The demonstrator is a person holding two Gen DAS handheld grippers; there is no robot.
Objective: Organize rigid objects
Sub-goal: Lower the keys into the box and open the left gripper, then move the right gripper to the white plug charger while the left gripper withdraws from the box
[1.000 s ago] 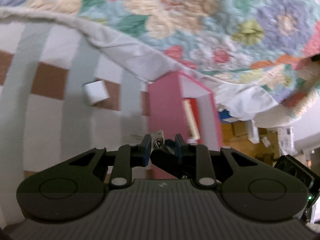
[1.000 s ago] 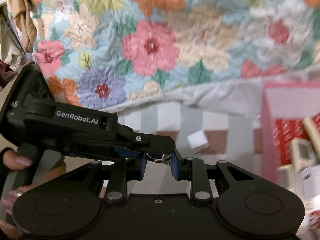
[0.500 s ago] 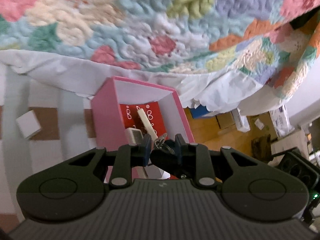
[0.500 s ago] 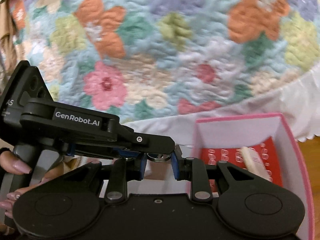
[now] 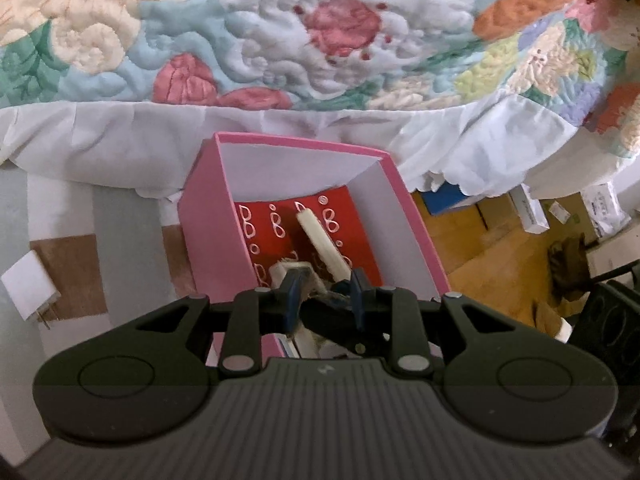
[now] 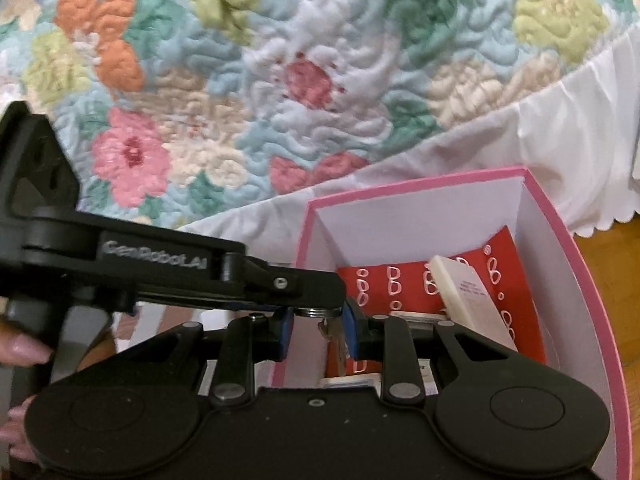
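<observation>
A metal key ring (image 6: 316,312) sits between the blue pads of my right gripper (image 6: 317,322), and a key (image 6: 340,346) hangs from it. The right jaws are opening, but the pads still touch the ring. My left gripper (image 6: 324,298) reaches in from the left, its tip lying on the ring. In the left wrist view my left gripper (image 5: 326,300) stands around the right gripper's black fingertip (image 5: 332,326). Its jaws are opening, and the ring is hidden there. Both grippers hover over the near end of an open pink box (image 5: 208,240) (image 6: 420,186).
In the box lie a red patterned card (image 5: 280,216), a cream stick (image 5: 320,240) and small white items. A white plug cube (image 5: 28,288) sits on the striped cloth to the left. A floral quilt (image 5: 320,40) lies behind, and wooden floor with cartons (image 5: 528,212) to the right. A hand (image 6: 20,352) holds the left gripper.
Both grippers have travelled together from the striped cloth to above the pink box, which now fills the lower middle of both views. The key now hangs in plain sight below the ring.
</observation>
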